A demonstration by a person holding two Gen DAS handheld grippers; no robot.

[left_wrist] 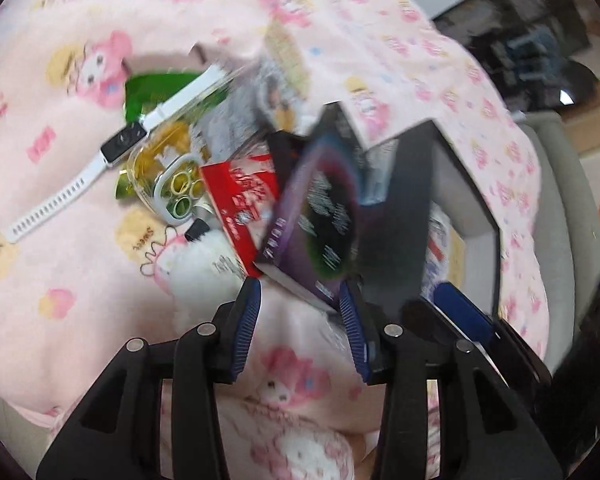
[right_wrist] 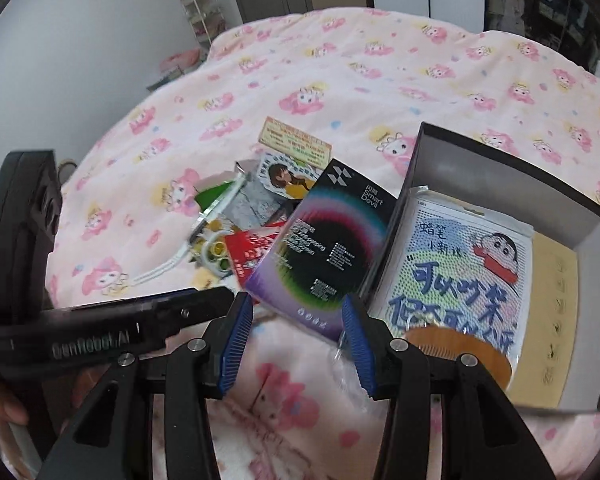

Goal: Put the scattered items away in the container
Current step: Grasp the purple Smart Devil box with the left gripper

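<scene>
A purple "Smart Devil" box (right_wrist: 324,248) tilts up off the bed, its far end leaning toward the black container (right_wrist: 512,172). My right gripper (right_wrist: 296,299) is shut on the box's near end. My left gripper (left_wrist: 300,287) stands open just below the same box (left_wrist: 312,216), pads apart. In the right wrist view the left gripper (right_wrist: 220,298) sits beside the box's left corner. The container holds a cartoon bead pack (right_wrist: 452,264), a wooden comb (right_wrist: 460,352) and a beige sheet (right_wrist: 556,280). A white watch (left_wrist: 124,140), a red packet (left_wrist: 244,196) and a clear ring case (left_wrist: 180,188) lie scattered.
Everything lies on a bed with a pink cartoon blanket (right_wrist: 340,80). Past the pile are a cartoon-girl card (right_wrist: 284,178), a yellow card (right_wrist: 296,140), a green wrapper (left_wrist: 148,88) and a white fluffy item (left_wrist: 204,268). A hand (right_wrist: 4,404) shows at the left edge.
</scene>
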